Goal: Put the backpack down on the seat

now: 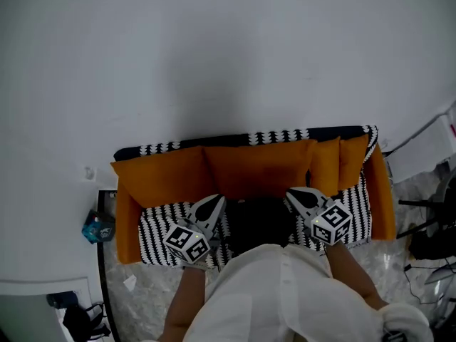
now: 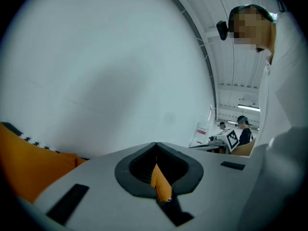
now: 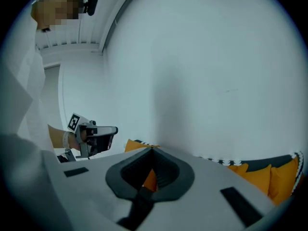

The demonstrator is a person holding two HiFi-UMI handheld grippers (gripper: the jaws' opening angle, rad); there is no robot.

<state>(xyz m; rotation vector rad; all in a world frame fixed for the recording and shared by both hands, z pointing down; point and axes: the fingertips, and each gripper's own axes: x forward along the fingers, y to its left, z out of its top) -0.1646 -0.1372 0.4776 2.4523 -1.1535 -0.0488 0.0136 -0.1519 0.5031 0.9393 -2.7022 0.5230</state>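
A black backpack (image 1: 260, 223) lies on the middle of the sofa seat (image 1: 160, 226), which has a black-and-white patterned cover. Orange cushions (image 1: 256, 166) line the back. My left gripper (image 1: 216, 202) is at the backpack's left side and my right gripper (image 1: 293, 194) at its right side, both pointing toward the sofa back. In the left gripper view the left gripper (image 2: 156, 146) is shut, with orange cushion showing through the slit. The right gripper (image 3: 152, 149) is shut too. I see nothing of the backpack between either pair of jaws. My white sleeve hides the backpack's near edge.
A plain white wall (image 1: 214, 55) rises behind the sofa. A blue object (image 1: 97, 226) sits on a ledge left of the sofa. Stands and cables (image 1: 427, 226) crowd the floor at the right. Other people (image 2: 243, 126) sit at a distant table.
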